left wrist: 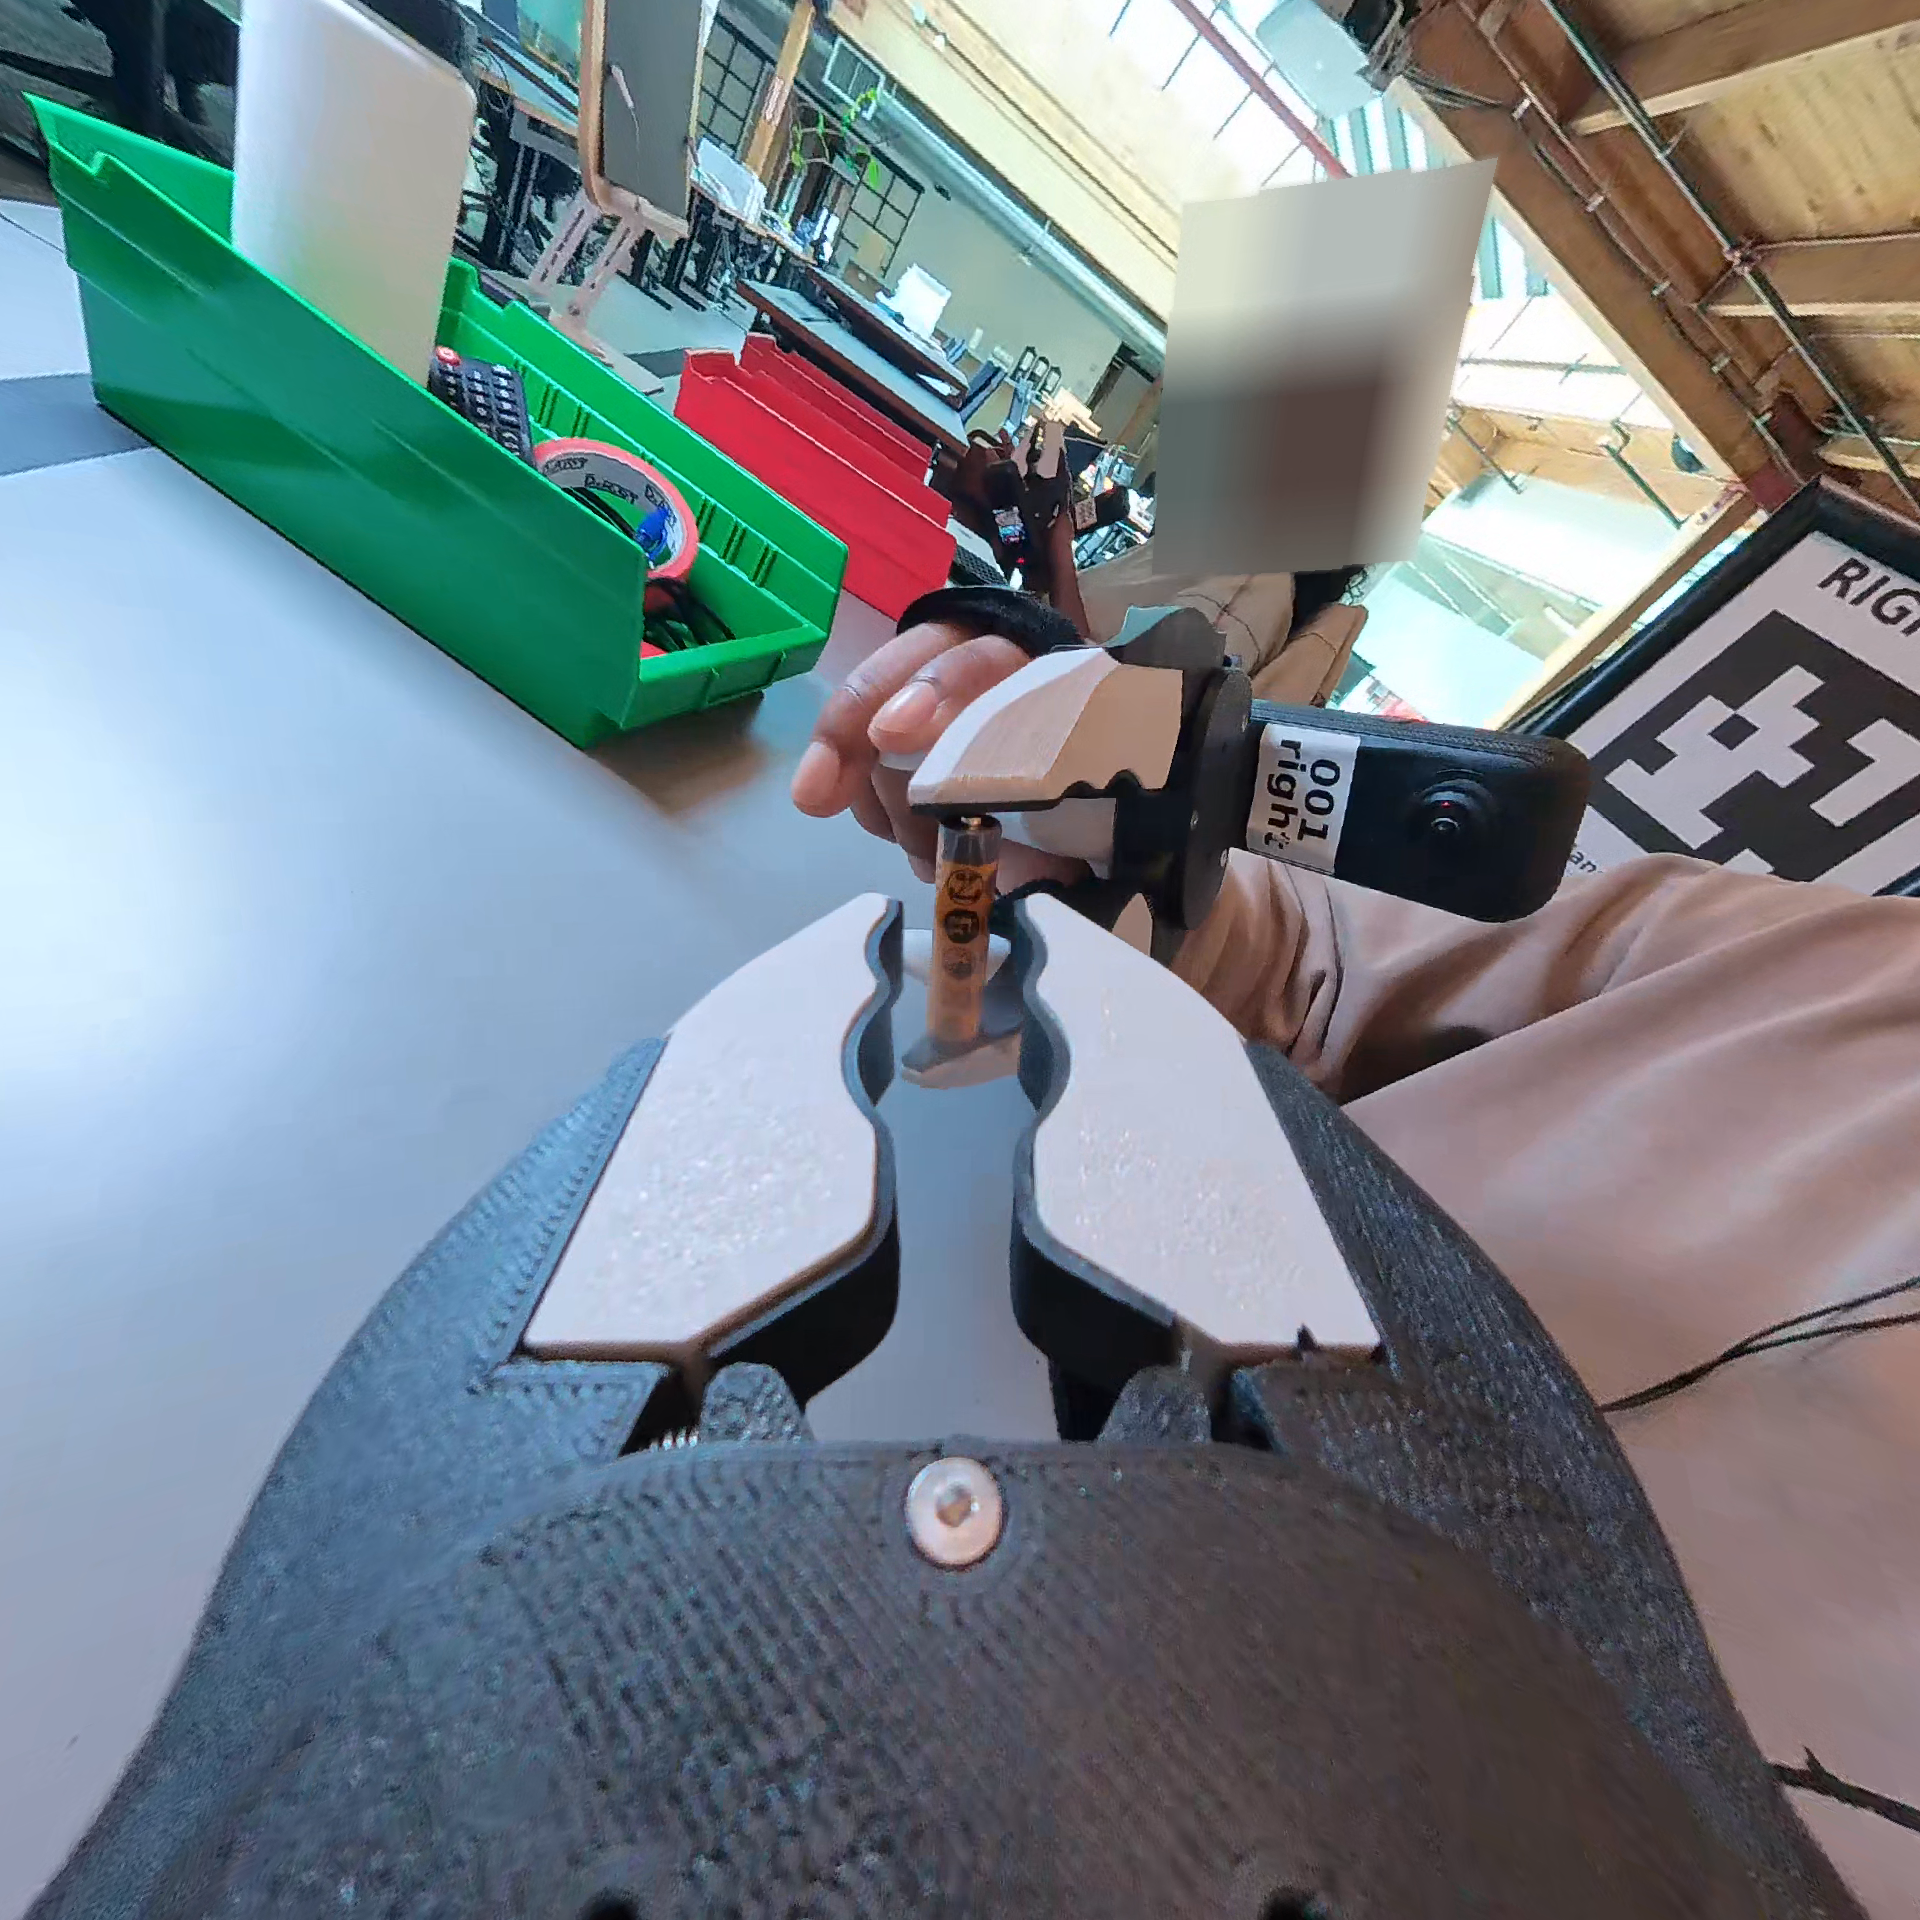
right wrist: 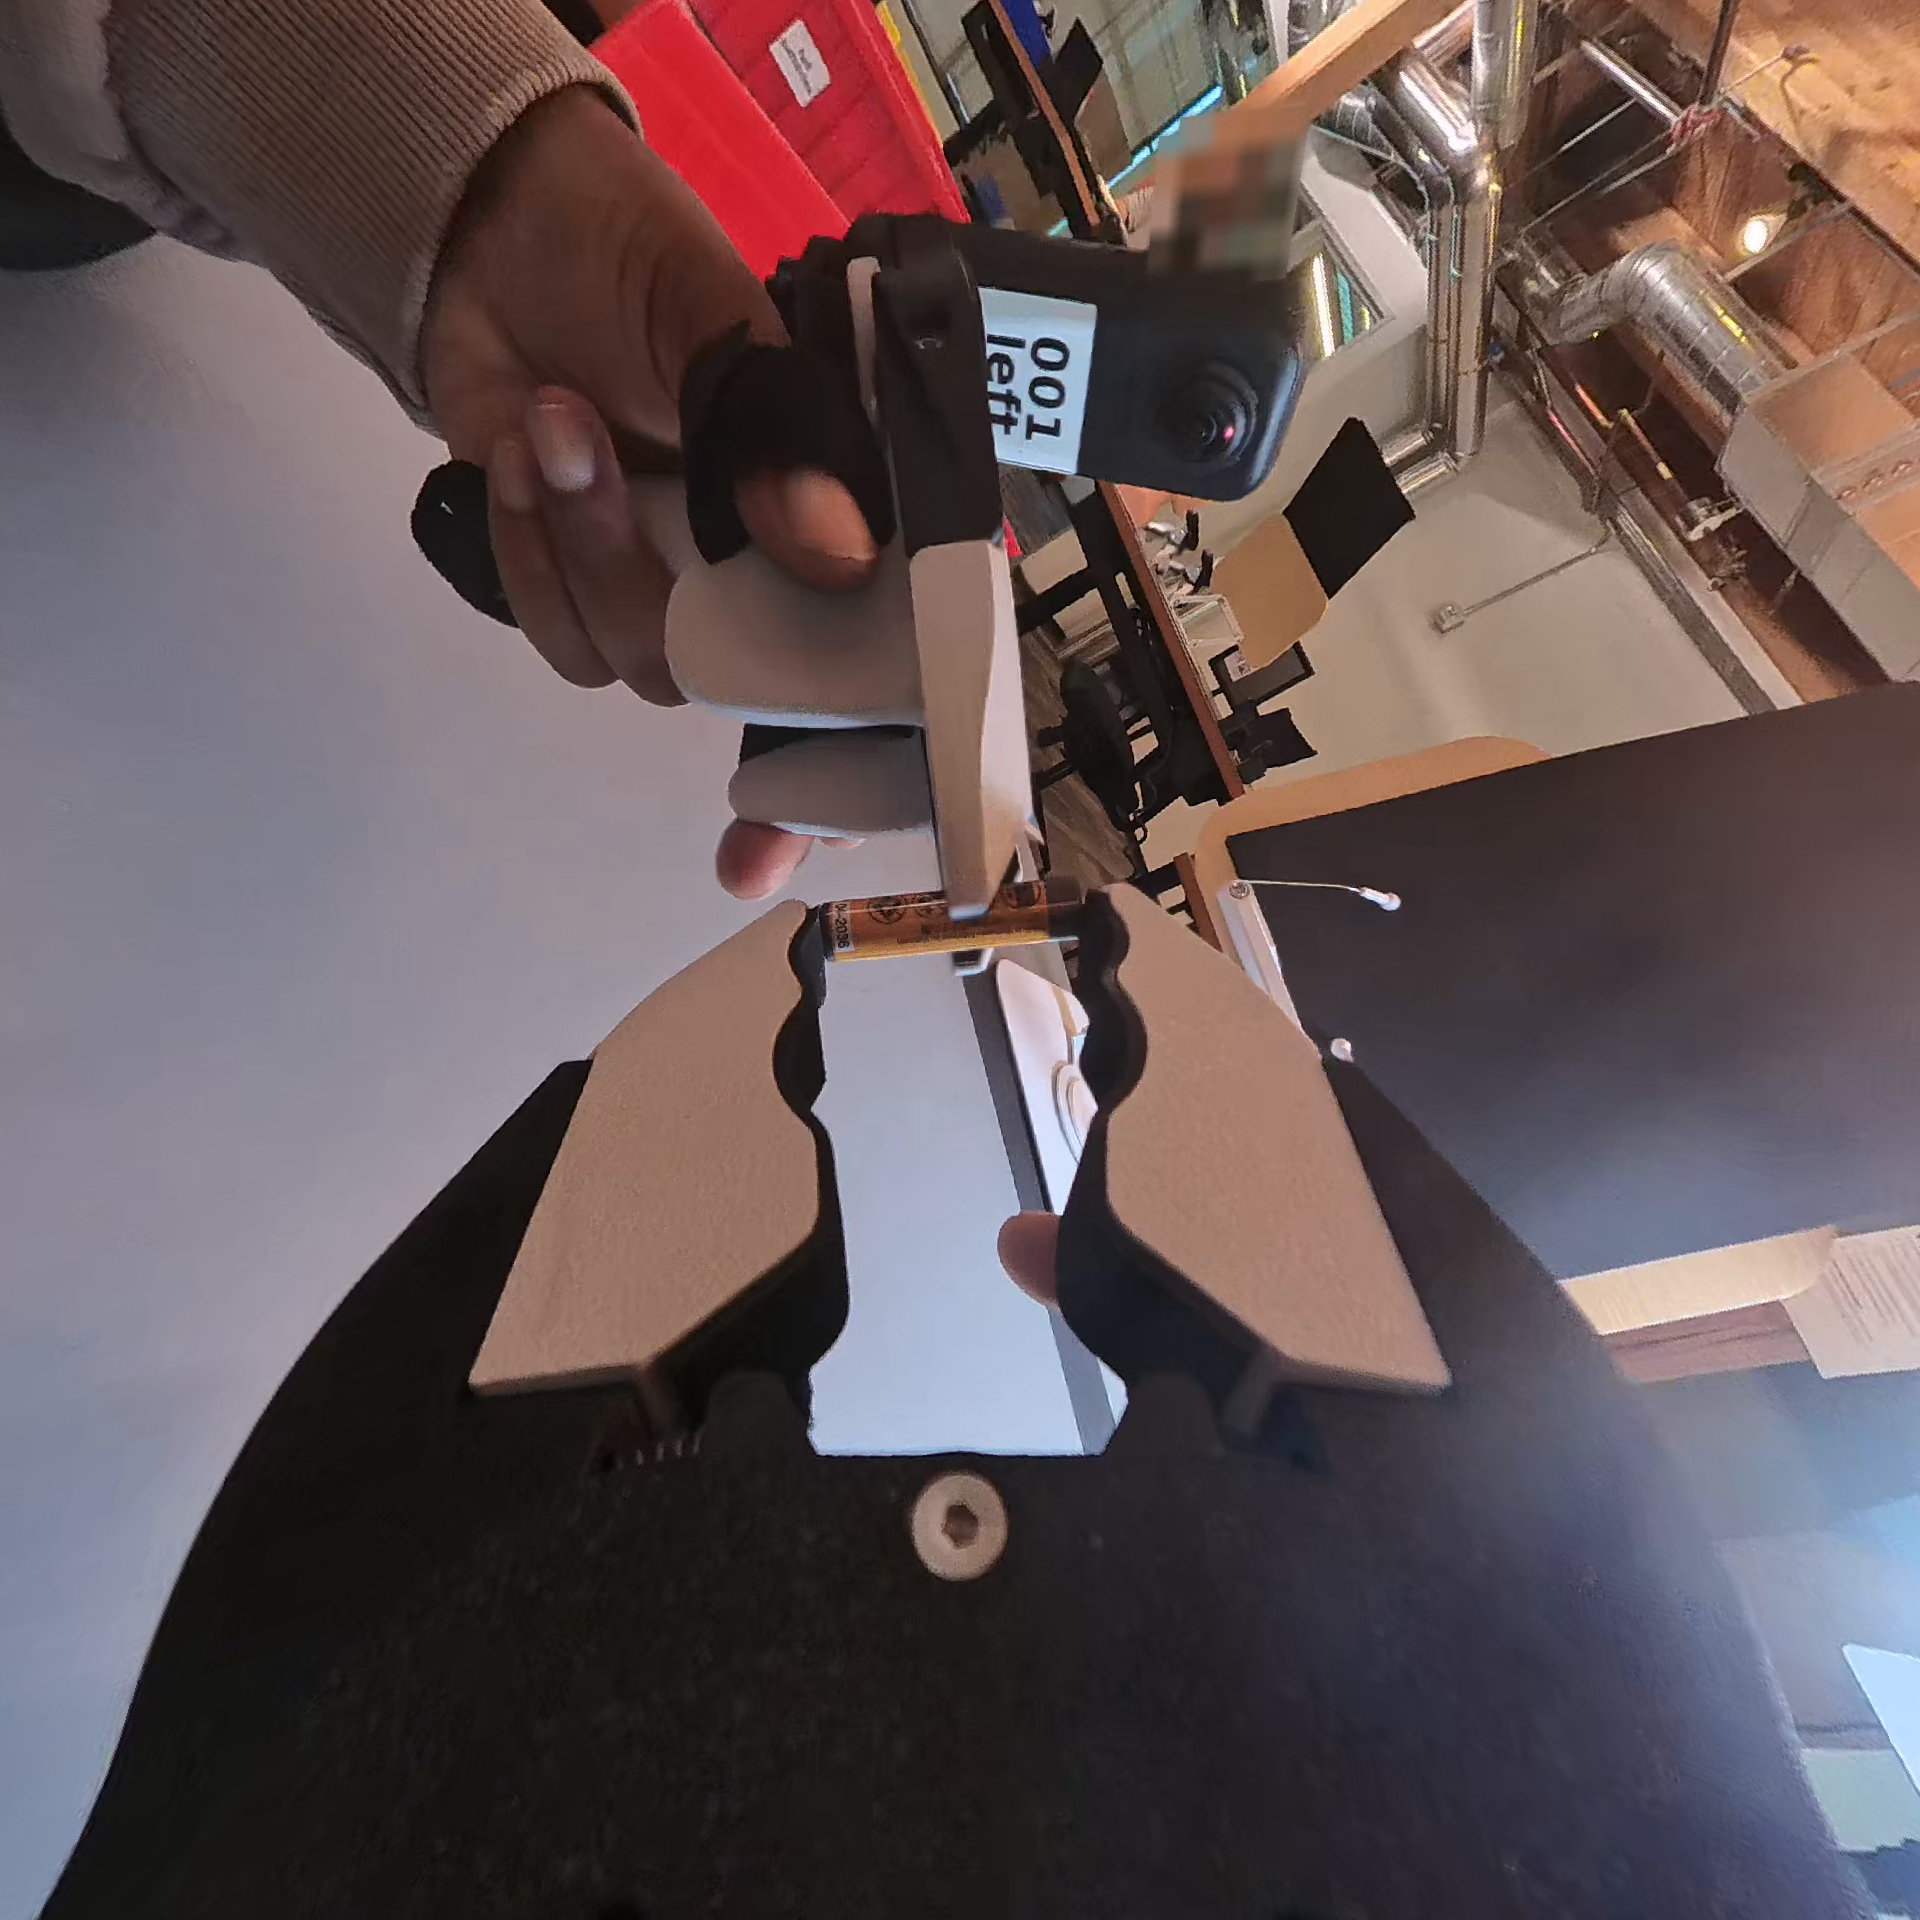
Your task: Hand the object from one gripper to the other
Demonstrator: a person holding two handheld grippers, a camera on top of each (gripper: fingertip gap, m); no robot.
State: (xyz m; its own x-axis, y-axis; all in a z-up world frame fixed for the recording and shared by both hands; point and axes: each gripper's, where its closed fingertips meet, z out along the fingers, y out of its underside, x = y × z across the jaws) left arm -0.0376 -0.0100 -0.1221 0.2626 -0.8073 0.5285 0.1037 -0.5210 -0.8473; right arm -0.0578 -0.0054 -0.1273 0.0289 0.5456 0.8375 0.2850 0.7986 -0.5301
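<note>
One battery (right wrist: pixel 940 928), seemingly between two tools' tips.

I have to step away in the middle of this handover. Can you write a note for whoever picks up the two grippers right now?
Right gripper: shut on the battery, pinching it end to end at the fingertips.
Left gripper: open, its fingers on either side of the battery's middle, with a gap showing on both sides.
Done: the battery is gripped and sits between the left fingers.
Left to do: close the left gripper on the battery's middle, then open the right gripper and draw it back.
</note>
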